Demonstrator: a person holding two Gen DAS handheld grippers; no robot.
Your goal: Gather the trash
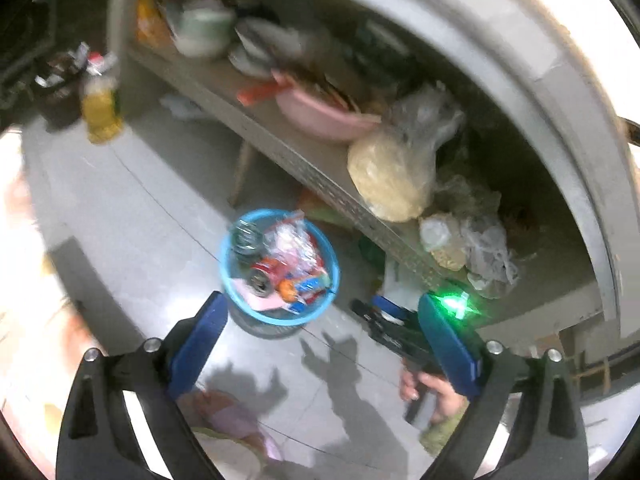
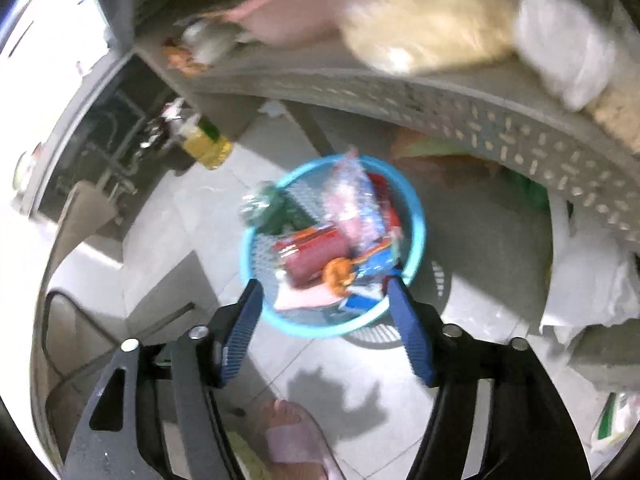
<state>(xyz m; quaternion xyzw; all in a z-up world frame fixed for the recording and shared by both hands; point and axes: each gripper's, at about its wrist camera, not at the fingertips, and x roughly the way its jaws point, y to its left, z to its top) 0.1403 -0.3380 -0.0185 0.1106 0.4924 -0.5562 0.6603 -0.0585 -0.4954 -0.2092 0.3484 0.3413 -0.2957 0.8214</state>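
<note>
A blue round trash basket [image 1: 227,280] stands on the grey tiled floor, also in the right wrist view [image 2: 416,236]. It holds a red can [image 2: 316,254], clear plastic wrappers [image 2: 352,200], a green bottle [image 2: 272,208] and small colourful packets. My left gripper [image 1: 322,308] is open and empty, above and just in front of the basket. My right gripper [image 2: 324,284] is open and empty, directly over the basket's near rim. The right gripper also shows in the left wrist view [image 1: 384,320], held by a hand [image 1: 436,396].
A grey perforated shelf [image 1: 320,168] runs along the right with a pink bowl [image 1: 320,114], a bag of yellowish food [image 1: 388,176] and crumpled plastic bags [image 1: 484,248]. An oil bottle [image 1: 100,108] stands on the floor at far left. My slippered foot [image 2: 288,432] is below.
</note>
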